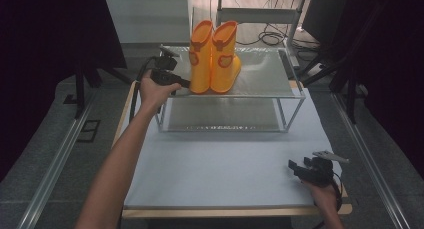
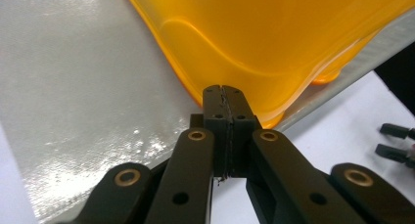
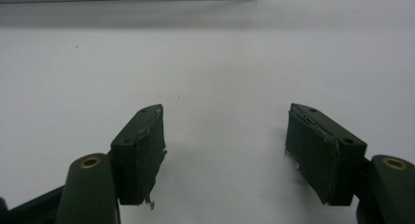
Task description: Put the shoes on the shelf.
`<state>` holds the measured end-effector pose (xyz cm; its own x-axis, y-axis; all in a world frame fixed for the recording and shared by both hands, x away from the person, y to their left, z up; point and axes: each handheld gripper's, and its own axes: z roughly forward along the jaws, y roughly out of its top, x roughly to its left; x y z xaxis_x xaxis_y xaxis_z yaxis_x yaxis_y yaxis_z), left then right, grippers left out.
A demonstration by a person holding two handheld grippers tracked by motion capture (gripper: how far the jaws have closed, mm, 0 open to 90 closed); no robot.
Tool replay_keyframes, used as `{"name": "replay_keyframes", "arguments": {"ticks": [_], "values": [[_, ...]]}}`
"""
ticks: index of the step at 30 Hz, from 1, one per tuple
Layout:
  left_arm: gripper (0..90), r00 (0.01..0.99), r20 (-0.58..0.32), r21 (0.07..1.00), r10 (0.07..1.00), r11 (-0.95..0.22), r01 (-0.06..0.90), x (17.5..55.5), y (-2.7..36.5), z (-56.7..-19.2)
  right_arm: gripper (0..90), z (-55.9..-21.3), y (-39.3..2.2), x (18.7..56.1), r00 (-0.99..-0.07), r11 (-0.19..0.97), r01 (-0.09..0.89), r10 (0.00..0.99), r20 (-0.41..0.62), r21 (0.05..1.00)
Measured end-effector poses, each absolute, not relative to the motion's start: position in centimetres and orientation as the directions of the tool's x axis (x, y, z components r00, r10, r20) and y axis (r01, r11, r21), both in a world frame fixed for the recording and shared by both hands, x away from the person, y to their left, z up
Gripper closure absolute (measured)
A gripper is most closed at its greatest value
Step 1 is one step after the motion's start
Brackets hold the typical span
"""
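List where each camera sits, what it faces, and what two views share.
High view: above the person's side, facing forward and down on the table; both forearms, left gripper at the boots, right gripper.
Left gripper view: along shut jaws of the left gripper at a boot.
Right gripper view: low along open jaws of the right gripper over the table.
Shared: boots, shelf.

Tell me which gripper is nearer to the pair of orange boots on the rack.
Left. The left gripper sits shut at the heel of the orange boots on the rack. The right gripper rests open near the table's front right corner, far away.
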<state>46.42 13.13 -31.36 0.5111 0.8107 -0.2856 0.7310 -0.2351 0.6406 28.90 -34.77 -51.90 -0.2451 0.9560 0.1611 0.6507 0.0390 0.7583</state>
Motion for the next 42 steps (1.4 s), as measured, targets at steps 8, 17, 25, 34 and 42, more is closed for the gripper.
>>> {"name": "replay_keyframes", "arguments": {"ticks": [8,17,25,34,42], "values": [[89.9,0.525,-0.305,0.643,0.795,-0.235,0.729,46.4,11.7,-31.3,29.8,-51.9,-34.7,28.9,-0.245,0.044,0.652,0.957,0.156,0.757],[89.9,0.544,-0.299,0.645,0.784,-0.254,0.72,46.4,9.6,-31.0,29.6,-51.9,-34.7,28.9,-0.245,0.045,0.652,0.957,0.154,0.757],[89.5,0.547,-0.32,0.648,0.773,-0.243,0.722,46.3,9.4,-31.1,29.5,-51.9,-34.7,28.9,-0.244,0.044,0.652,0.957,0.155,0.757],[79.4,0.56,-0.311,0.662,0.768,-0.248,0.707,45.9,10.2,-31.1,29.5,-51.9,-34.7,28.9,-0.244,0.039,0.652,0.956,0.161,0.758],[66.1,0.577,-0.302,0.687,0.759,-0.246,0.683,44.4,11.4,-30.5,29.3,-51.9,-34.7,28.9,-0.245,0.045,0.652,0.957,0.154,0.757]]}}
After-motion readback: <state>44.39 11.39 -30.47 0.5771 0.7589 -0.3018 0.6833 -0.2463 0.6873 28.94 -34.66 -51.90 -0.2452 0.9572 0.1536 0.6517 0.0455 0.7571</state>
